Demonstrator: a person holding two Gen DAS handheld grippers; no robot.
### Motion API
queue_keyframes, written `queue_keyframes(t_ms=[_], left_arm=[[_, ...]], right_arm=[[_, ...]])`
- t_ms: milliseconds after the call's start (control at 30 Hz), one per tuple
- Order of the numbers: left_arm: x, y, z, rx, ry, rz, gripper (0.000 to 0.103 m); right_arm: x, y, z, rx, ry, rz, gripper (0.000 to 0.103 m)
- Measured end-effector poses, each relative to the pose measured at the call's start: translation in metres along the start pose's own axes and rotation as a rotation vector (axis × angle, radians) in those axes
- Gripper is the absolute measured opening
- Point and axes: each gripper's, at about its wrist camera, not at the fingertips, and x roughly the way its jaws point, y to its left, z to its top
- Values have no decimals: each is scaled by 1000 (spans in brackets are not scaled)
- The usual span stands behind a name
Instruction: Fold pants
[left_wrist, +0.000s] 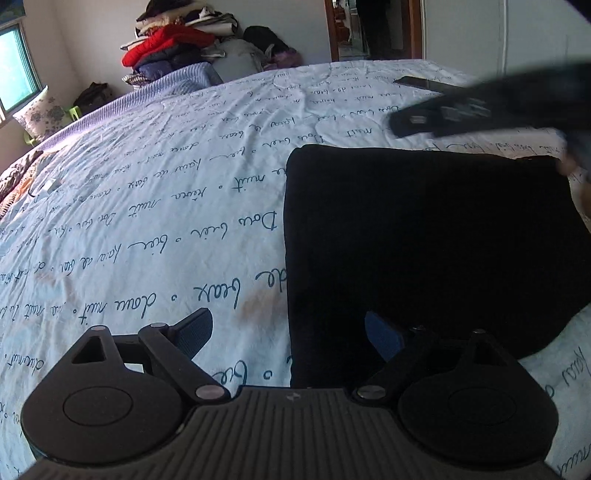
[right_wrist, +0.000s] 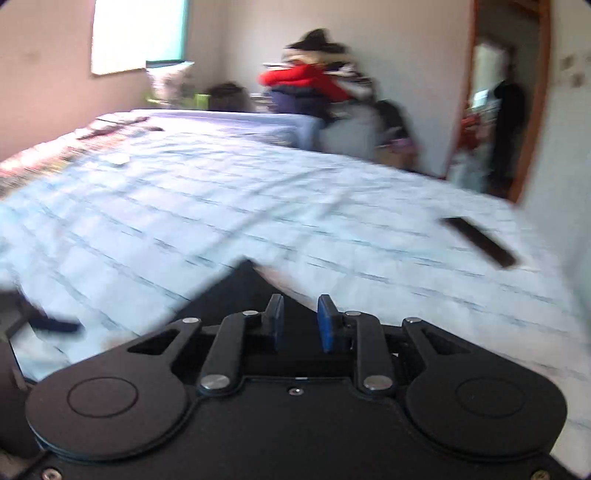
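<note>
The black pants (left_wrist: 432, 243) lie folded into a flat rectangle on the light blue bed sheet (left_wrist: 155, 206). My left gripper (left_wrist: 291, 334) is open and empty, its fingers straddling the pants' near left edge just above the bed. My right gripper shows in the left wrist view (left_wrist: 406, 123) as a blurred black shape above the pants' far edge. In the right wrist view, which is motion-blurred, my right gripper (right_wrist: 300, 322) is open with a narrow gap and empty, over a corner of the pants (right_wrist: 236, 291).
A dark phone (left_wrist: 424, 83) lies on the far right of the bed, also in the right wrist view (right_wrist: 480, 242). A pile of clothes (left_wrist: 173, 48) stands beyond the bed's far edge. A doorway (right_wrist: 498, 110) is at the right.
</note>
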Motion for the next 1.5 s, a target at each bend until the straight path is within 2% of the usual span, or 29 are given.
queue_keyframes(t_ms=[67,100,167,233,300,400,433,533,600,667,767,867,933,1000,1067,1133,1200,1267,1300,1500], left_arm=[[-5,-2,-4,32,-13,5,93],[-6,-1,-3,33,-11,5,93],[-5,2,1,15,6,-6,93],[-4,6,4,-5,21,-15,93],[-4,8,6,-20,32,-24,93],[-4,6,9,-27,42,-20,92],[-5,4,10,-27,40,-18,92],[-11,1,14,-32,25,-29,92],[-13,-5,15,-25,18,-34,92],[-10,-13,14,-7,32,-23,92],[-7,-19,9,6,38,3,93],[-13,-20,10,-4,33,15,92],[-16,-19,10,-18,33,12,92],[-18,-21,10,-17,35,11,92],[-22,-23,8,-10,31,15,92],[-26,-25,7,-7,26,20,92],[-30,-26,6,-16,26,23,92],[-32,-26,6,-28,33,9,92],[-33,-26,5,-32,38,1,92],[-40,-30,1,-44,39,2,92]], right_arm=[[41,13,9,-21,72,80,23],[62,20,9,-42,112,76,23],[101,21,3,-71,192,6,22],[106,14,2,-41,186,-18,22],[73,9,3,-18,125,-7,22],[0,15,-4,-41,28,-47,25],[-19,14,-13,-44,16,-74,29],[-53,4,-46,-49,35,-208,32],[-57,-12,-67,-6,65,-296,33],[-54,-30,-83,52,98,-341,34],[-43,-38,-92,51,107,-336,38],[-61,-27,-81,41,44,-333,40],[-77,-22,-83,37,15,-361,44],[-79,-22,-96,32,45,-393,52],[-74,-24,-113,25,117,-421,53],[-89,-18,-121,63,73,-422,53],[-114,-8,-122,135,4,-372,57],[-137,4,-123,179,-68,-330,78],[-144,11,-124,190,-85,-326,82],[-153,37,-129,190,-67,-352,85]])
